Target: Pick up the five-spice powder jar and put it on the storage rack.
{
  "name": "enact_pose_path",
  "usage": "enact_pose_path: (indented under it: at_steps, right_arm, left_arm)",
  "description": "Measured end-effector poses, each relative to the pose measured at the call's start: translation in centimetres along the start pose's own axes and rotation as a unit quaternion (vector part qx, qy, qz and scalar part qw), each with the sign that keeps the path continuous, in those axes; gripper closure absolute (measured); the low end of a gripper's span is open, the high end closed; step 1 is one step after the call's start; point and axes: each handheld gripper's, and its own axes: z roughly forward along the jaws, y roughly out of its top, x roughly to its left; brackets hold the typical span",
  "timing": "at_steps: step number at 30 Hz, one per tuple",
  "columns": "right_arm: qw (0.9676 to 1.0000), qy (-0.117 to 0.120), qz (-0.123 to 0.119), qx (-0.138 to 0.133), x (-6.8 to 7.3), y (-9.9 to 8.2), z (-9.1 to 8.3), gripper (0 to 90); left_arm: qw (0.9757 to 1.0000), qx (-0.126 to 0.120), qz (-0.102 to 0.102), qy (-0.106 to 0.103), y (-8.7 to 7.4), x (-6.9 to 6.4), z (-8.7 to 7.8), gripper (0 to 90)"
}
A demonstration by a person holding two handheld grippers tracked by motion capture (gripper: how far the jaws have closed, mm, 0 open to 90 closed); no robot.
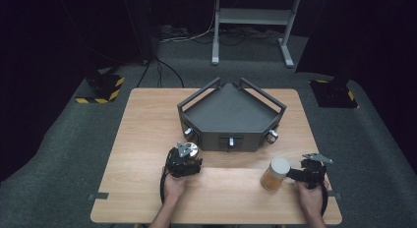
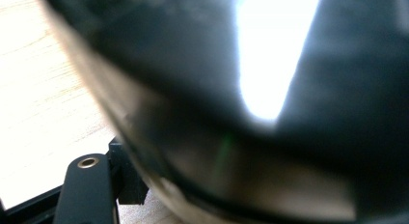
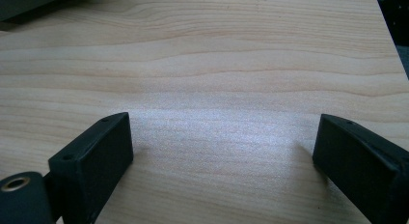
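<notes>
My left gripper (image 1: pixel 186 160) sits on the near left of the wooden table (image 1: pixel 147 139), shut on a dark round container with a silvery top (image 1: pixel 188 149). In the left gripper view that container (image 2: pixel 193 89) is pressed close against the camera, blurred, with a bright glare on it, and one black finger (image 2: pixel 84 195) shows at the bottom left. An amber jar with a white lid (image 1: pixel 275 174) stands upright at the near right. My right gripper (image 1: pixel 301 175) is just to the right of it. The right gripper (image 3: pixel 222 156) has its jaws wide open over bare wood, with nothing between them.
A dark five-sided tray with raised rails and small knobs (image 1: pixel 231 134) stands at the middle back of the table. Its corner (image 3: pixel 29 4) shows at the top left of the right gripper view. The table's right edge (image 3: pixel 390 35) is close by, and a metal stand (image 1: pixel 253 16) is on the floor behind.
</notes>
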Motion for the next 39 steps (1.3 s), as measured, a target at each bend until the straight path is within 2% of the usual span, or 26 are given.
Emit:
enact_pose_path:
  at_steps: [10,11,12,13,17,20,21,23,24,25,26,27,30,37,38,39]
  right_arm:
    - [1.0000,0.000,0.000,0.000,0.0,0.0,0.0,6.9]
    - [1.0000,0.000,0.000,0.000,0.0,0.0,0.0,6.9]
    - [1.0000,0.000,0.000,0.000,0.0,0.0,0.0,6.9]
    - [1.0000,0.000,0.000,0.000,0.0,0.0,0.0,6.9]
    - [1.0000,0.000,0.000,0.000,0.0,0.0,0.0,6.9]
    - [1.0000,0.000,0.000,0.000,0.0,0.0,0.0,6.9]
    - [1.0000,0.000,0.000,0.000,0.0,0.0,0.0,6.9]
    - [1.0000,0.000,0.000,0.000,0.0,0.0,0.0,6.9]
    - [1.0000,0.000,0.000,0.000,0.0,0.0,0.0,6.9]
    - [1.0000,0.000,0.000,0.000,0.0,0.0,0.0,6.9]
    - [1.0000,0.000,0.000,0.000,0.0,0.0,0.0,6.9]
    - [1.0000,0.000,0.000,0.000,0.0,0.0,0.0,6.9]
    - [1.0000,0.000,0.000,0.000,0.0,0.0,0.0,7.0]
    - [1.0000,0.000,0.000,0.000,0.0,0.0,0.0,7.0]
    - [1.0000,0.000,0.000,0.000,0.0,0.0,0.0,7.0]
    - [1.0000,0.000,0.000,0.000,0.0,0.0,0.0,7.0]
  left_arm:
    - [0.9999,0.005,0.012,0.004,0.2,-0.1,-0.1,30.8]
    - [0.9985,-0.041,-0.035,0.010,-1.2,-1.0,0.6,30.9]
    - [0.9985,-0.041,-0.035,0.010,-1.2,-1.0,0.6,30.9]
    - [0.9999,0.005,0.014,0.005,0.2,-0.2,-0.1,30.9]
    - [0.9998,0.008,0.018,0.006,0.3,-0.2,-0.2,31.0]
    - [0.9999,-0.007,0.003,0.007,-0.2,-0.4,0.0,31.1]
    - [0.9999,-0.001,0.010,0.005,0.1,-0.3,-0.1,31.1]
    - [0.9999,-0.002,0.011,0.004,0.1,-0.3,-0.2,31.1]
    - [0.9997,-0.022,-0.007,0.007,-0.4,-0.6,0.0,31.1]
    - [0.9997,-0.022,-0.007,0.007,-0.4,-0.6,0.0,31.1]
    - [0.9986,-0.043,-0.030,0.008,-0.9,-1.1,0.2,31.1]
    - [0.9999,-0.003,0.015,0.003,0.4,-0.3,-0.5,31.1]
    - [0.9999,-0.010,0.011,0.001,0.5,-0.5,-0.6,31.1]
    - [0.9996,-0.005,0.027,-0.004,1.4,-0.5,-1.3,31.1]
    - [0.9975,0.031,0.063,-0.012,2.9,0.0,-2.1,31.1]
    - [0.9975,0.031,0.063,-0.012,2.9,0.0,-2.1,31.1]
